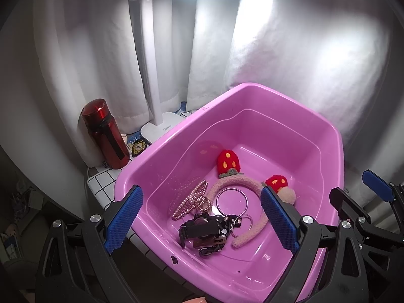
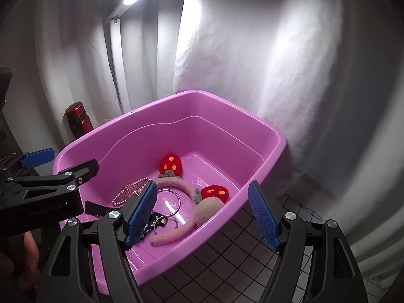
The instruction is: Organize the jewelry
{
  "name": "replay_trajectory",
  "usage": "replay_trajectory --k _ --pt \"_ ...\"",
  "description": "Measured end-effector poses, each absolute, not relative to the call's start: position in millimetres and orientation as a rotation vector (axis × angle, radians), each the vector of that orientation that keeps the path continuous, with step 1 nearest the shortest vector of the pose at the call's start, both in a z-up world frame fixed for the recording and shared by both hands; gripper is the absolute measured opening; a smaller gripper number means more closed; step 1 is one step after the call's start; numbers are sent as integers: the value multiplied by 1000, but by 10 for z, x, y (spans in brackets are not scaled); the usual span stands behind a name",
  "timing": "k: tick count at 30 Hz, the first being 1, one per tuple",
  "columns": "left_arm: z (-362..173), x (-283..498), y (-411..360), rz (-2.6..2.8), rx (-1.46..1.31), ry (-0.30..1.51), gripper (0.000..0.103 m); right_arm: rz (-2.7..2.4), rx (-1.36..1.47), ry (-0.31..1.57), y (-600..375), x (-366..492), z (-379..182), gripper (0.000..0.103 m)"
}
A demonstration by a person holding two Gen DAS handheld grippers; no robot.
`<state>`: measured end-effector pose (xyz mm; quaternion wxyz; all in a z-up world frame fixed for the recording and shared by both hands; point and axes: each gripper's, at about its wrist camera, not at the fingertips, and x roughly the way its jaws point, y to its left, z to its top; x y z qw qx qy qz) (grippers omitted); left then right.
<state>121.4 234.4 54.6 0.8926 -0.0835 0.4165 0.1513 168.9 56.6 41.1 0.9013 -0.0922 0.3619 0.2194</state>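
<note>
A pink plastic basin [image 1: 315, 121] holds the jewelry; it also shows in the right wrist view [image 2: 227, 108]. Inside lie a fuzzy pink headband with red strawberries [image 1: 234, 180] [image 2: 176, 184], a pearl claw clip [image 1: 189, 199] [image 2: 128, 192], a thin bangle [image 1: 231, 200] [image 2: 174, 199], a black claw clip [image 1: 202, 229] and small rings [image 1: 246, 221]. My left gripper [image 1: 202, 222] is open and empty above the basin's near side. My right gripper [image 2: 202, 217] is open and empty over the basin's right rim.
A red bottle [image 1: 106, 133] [image 2: 78, 121] and a white lamp base [image 1: 161, 127] stand left of the basin. White curtains hang behind. The grid-patterned tablecloth [image 2: 240, 260] lies under and right of the basin. The table edge drops off at left.
</note>
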Motion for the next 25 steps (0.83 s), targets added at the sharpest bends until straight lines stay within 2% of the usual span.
replay_trajectory --k 25 --pt "522 1155 2378 315 -192 881 92 451 -183 746 605 1600 413 71"
